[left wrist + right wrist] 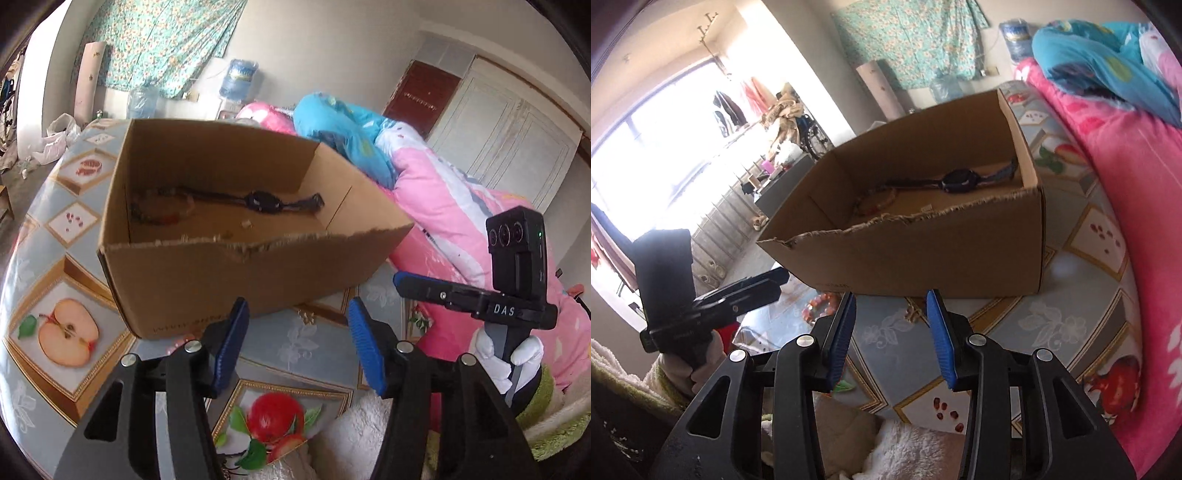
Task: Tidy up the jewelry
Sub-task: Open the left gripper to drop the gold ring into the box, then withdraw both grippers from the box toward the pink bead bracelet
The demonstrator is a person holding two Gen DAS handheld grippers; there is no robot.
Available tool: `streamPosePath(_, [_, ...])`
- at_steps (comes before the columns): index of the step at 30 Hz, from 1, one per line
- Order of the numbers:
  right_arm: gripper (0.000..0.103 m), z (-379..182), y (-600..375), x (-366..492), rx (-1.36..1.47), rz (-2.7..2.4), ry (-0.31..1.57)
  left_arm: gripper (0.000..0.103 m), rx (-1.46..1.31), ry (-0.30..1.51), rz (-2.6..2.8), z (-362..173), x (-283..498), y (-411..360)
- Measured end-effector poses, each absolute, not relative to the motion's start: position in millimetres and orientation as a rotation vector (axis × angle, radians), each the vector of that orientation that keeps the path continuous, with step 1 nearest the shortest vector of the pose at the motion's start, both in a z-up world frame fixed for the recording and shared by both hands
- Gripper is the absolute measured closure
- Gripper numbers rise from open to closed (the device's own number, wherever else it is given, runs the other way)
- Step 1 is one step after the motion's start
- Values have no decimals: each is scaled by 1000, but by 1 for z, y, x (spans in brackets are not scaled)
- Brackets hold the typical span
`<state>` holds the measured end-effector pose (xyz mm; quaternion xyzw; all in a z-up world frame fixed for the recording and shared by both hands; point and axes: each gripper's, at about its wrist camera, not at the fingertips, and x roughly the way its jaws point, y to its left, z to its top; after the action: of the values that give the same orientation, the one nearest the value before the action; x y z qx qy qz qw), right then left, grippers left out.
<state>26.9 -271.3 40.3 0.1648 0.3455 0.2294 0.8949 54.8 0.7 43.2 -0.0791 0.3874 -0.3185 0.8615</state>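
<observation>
An open cardboard box (221, 280) (923, 254) stands on a table covered with a fruit-print cloth (55, 258) (1071, 295). Inside lie a dark watch-like band (262, 201) (955, 181) and a beaded bracelet (162, 208) (877, 201). An orange beaded bracelet (820, 306) lies on the cloth left of the box. A small pale trinket (306, 316) (912, 314) sits in front of the box. My left gripper (297, 306) hangs open before the box's front wall, holding nothing. My right gripper (892, 295) is also open and holds nothing, just short of the box.
Pink and blue quilts (443, 206) (1126, 184) are piled along the table's right side. A white-gloved hand (517, 354) holds the right gripper's handle. Water jugs (238, 79) stand by the far wall. The table's left edge drops to the floor.
</observation>
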Motion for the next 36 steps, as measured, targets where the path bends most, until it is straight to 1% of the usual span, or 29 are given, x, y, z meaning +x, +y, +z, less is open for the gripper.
streamPosePath(5, [64,41,-273,41,358,439,722,49,-134,803,-599,33,62,-5])
streamPosePath(13, [64,45,-280,43,380,407,674,49,-112,782,-566,33,69,-2])
streamPosePath(26, [62,42,-285,43,431,404,651,49,-89,771,-565,35,68,-6])
streamPosePath(29, [62,40,-284,41,426,397,660,49,-66,767,-552,35,65,-8])
streamPosePath(32, [59,36,-280,35,395,384,678,49,-15,754,-548,36,55,-10])
streamPosePath(36, [58,20,-269,27,371,390,730,49,47,787,-528,24,45,-13])
